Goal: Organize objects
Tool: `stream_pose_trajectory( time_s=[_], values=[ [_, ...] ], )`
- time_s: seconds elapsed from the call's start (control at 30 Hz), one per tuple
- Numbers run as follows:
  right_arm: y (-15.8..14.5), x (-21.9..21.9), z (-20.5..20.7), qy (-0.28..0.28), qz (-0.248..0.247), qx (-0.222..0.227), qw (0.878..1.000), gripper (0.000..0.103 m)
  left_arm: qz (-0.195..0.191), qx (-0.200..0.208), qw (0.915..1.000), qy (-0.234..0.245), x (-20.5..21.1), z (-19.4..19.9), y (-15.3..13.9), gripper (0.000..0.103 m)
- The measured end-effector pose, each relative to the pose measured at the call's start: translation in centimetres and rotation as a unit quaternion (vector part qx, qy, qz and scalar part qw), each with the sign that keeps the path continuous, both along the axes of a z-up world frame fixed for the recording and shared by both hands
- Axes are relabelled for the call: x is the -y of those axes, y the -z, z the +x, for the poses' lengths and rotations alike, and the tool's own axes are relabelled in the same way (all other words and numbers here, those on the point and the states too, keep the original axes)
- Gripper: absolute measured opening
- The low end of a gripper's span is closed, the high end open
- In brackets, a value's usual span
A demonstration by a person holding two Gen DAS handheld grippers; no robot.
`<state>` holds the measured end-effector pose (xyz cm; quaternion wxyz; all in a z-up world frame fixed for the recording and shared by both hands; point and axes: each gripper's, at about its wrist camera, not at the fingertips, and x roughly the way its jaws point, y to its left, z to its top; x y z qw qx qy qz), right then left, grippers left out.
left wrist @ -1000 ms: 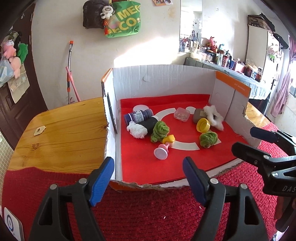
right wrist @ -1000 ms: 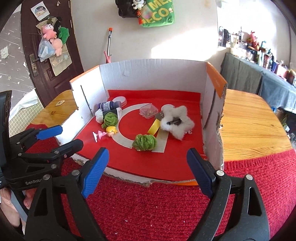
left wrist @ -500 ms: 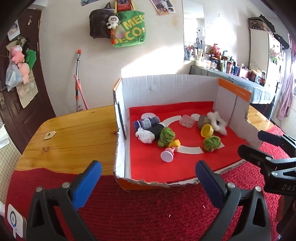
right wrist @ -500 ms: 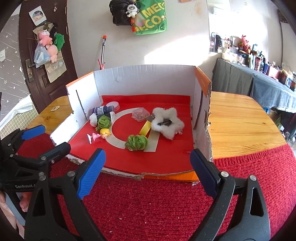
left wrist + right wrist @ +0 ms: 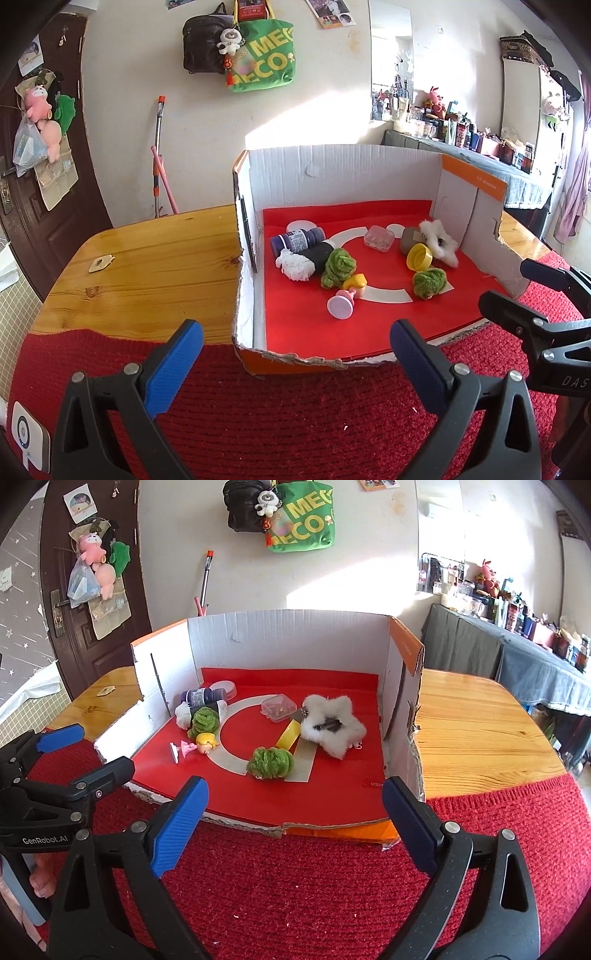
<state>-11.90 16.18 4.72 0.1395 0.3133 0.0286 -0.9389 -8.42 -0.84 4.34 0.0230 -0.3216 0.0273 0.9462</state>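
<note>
Left gripper [image 5: 295,354] and right gripper [image 5: 293,812] both spread wide, empty, short of open-fronted white cardboard box [image 5: 288,642]; small toys inside, well beyond jaws.

Green bag [image 5: 263,55] — wooden table [image 5: 147,273]

Bright sun slants from the right, throwing a glaring patch on the wall [image 5: 314,122] behind the box [image 5: 343,173]. Fisheye bending darkens corners; both views sharp.
</note>
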Motion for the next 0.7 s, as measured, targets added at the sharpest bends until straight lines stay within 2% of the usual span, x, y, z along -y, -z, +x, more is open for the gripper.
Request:
stream_pose_trajectory(
  time_s=[0.37, 0.5, 0.7],
  values=[
    [0.24, 0.24, 0.16, 0.001, -0.005, -0.011, 1.000, 0.103, -0.002, 0.001, 1.0000, -0.002, -0.03, -0.12, 0.57, 0.103],
    [0.28, 0.46, 0.14, 0.003, 0.001, -0.011, 1.000, 0.103, 0.001, -0.002, 1.0000, -0.002, 0.08, -0.06, 0.50, 0.103],
    [0.16, 0.08, 0.21, 0.002, -0.014, -0.014, 1.000, 0.103, 0.002, -0.004, 1.0000, -0.004, 0.13, 0.17, 0.42, 0.103]
  ],
)
